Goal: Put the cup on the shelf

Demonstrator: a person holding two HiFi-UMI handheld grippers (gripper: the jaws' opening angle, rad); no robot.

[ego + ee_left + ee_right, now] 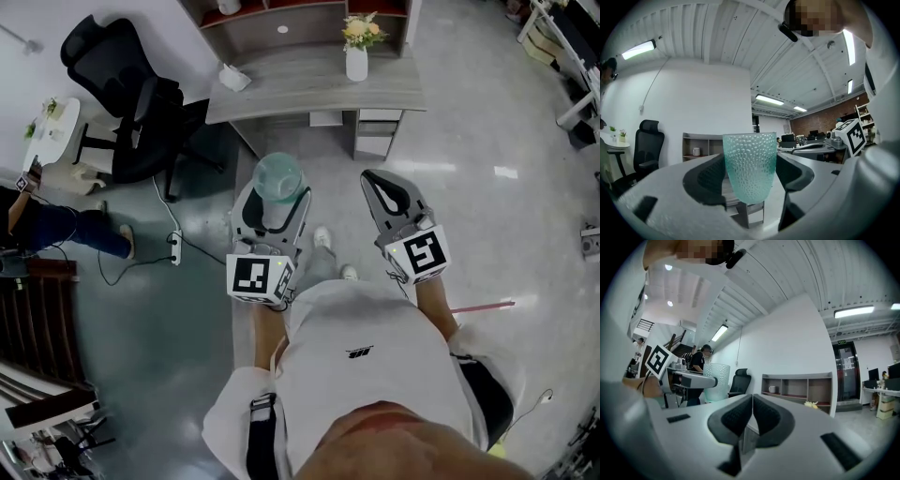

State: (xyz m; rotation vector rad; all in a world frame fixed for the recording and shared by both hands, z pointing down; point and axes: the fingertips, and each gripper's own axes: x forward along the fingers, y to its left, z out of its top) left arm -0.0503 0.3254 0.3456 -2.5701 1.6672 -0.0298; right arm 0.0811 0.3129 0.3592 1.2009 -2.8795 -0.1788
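Observation:
A clear teal dimpled cup [750,165] stands upright between the jaws of my left gripper [750,176], which is shut on it. From the head view the cup [278,180] shows from above, held over the floor in front of the desk by the left gripper [272,211]. My right gripper [386,192] is beside it on the right, shut with nothing in it; its pads [740,416] meet. The shelf [300,19] stands on the back of the desk, ahead. It also shows as the shelf [797,387] in the right gripper view, with the cup [716,380] at left.
A grey desk [309,84] carries a white vase of flowers [357,52] and a small white thing [232,77]. A white mug [696,151] sits in the shelf. A black office chair [122,103] stands left, with a power strip [175,247] on the floor. A seated person [47,225] is far left.

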